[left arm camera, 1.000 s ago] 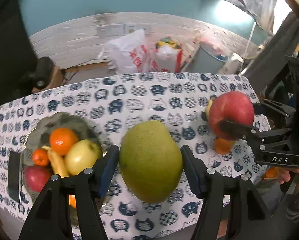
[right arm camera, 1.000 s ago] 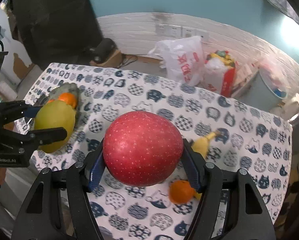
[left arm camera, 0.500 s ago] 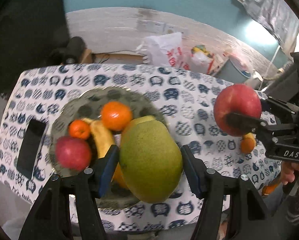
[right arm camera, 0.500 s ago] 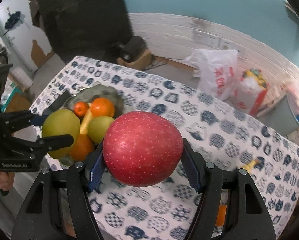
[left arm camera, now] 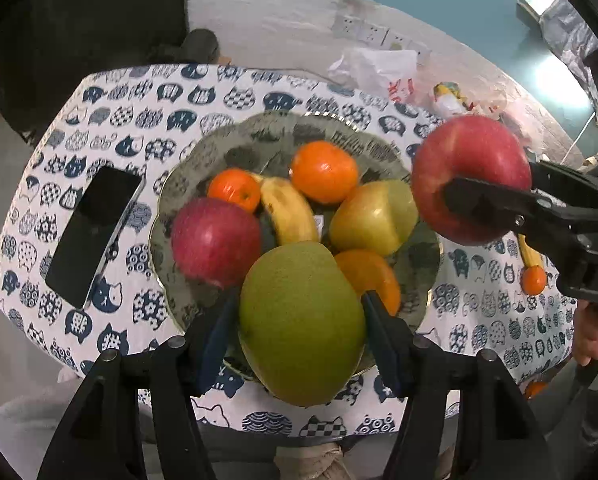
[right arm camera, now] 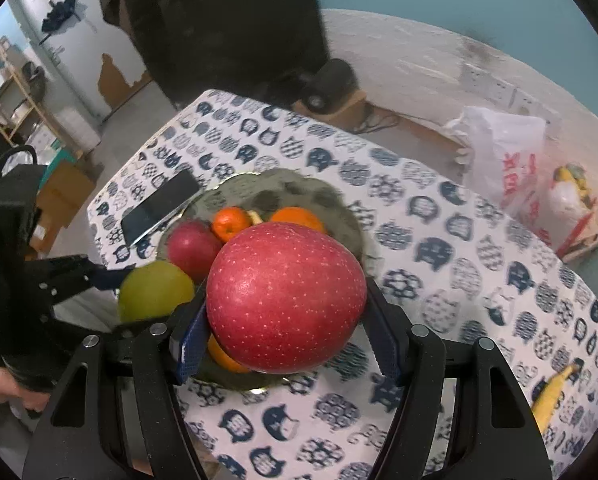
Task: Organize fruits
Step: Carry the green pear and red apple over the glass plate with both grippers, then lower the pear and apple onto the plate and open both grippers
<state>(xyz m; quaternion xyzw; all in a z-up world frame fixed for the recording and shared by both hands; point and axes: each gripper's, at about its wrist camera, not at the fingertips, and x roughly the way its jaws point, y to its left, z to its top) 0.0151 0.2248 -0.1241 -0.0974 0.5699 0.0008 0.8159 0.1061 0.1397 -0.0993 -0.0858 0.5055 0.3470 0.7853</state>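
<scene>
My left gripper [left arm camera: 299, 316] is shut on a green mango [left arm camera: 301, 322] and holds it over the near rim of the grey fruit plate [left arm camera: 259, 140]. The plate holds a red apple [left arm camera: 215, 240], a banana [left arm camera: 289, 210], a green apple [left arm camera: 373, 216] and several oranges [left arm camera: 323, 176]. My right gripper [right arm camera: 285, 320] is shut on a big red apple [right arm camera: 285, 296], held above the plate's right side; it shows in the left wrist view [left arm camera: 471, 180]. The mango also shows in the right wrist view [right arm camera: 153, 290].
A black phone [left arm camera: 93, 232] lies left of the plate on the cat-print tablecloth [left arm camera: 111, 140]. A small banana [right arm camera: 553, 394] and an orange [left arm camera: 533, 280] lie on the cloth to the right. Plastic bags [right arm camera: 507, 160] sit on the floor beyond.
Both grippers have moved left toward the plate with their fruit. The mango now hangs over the plate's near rim and the big red apple over its right side.
</scene>
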